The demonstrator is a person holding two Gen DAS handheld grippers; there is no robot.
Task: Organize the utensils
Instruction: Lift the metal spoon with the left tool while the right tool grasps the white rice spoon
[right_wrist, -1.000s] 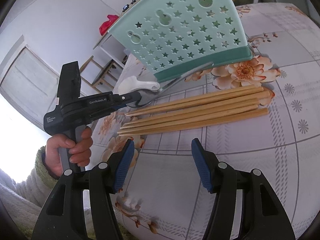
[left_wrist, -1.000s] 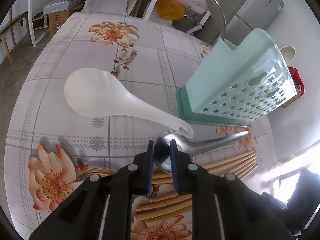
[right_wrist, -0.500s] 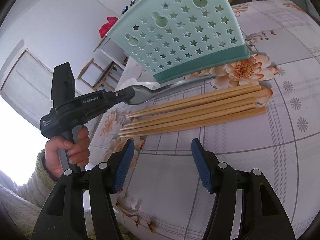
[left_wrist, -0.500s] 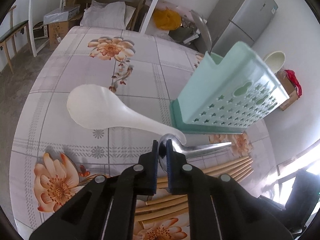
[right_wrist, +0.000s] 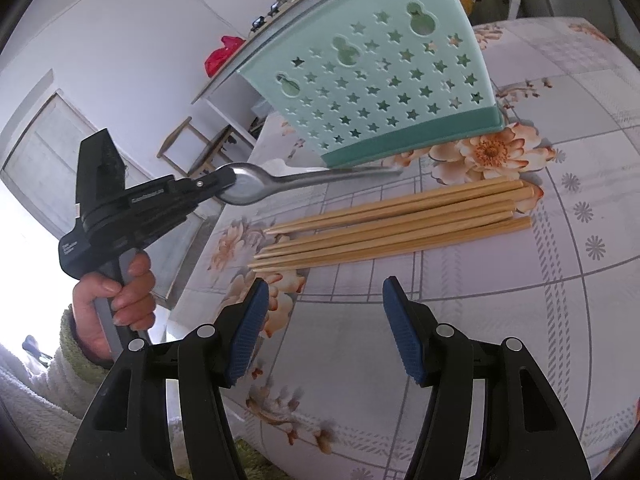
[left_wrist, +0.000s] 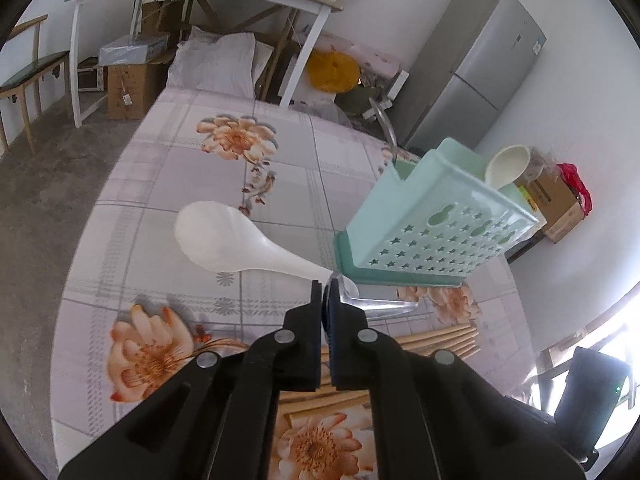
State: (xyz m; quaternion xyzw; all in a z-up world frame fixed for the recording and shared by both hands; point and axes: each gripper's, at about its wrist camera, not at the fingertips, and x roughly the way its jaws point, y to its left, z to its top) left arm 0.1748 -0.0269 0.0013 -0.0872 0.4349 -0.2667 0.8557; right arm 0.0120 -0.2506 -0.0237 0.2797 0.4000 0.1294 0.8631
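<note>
The metal spoon is clamped by its bowl in the left gripper. Its handle is pointed toward the holder. The right gripper is held open, empty.

A table covered with a pale checked cloth with orange flowers carried the things. On it, a white plastic rice paddle lay near the middle. At the right of the paddle stood a mint green utensil holder with star-shaped holes. In front of this holder, a bundle of wooden chopsticks lay flat, side by side.
</note>
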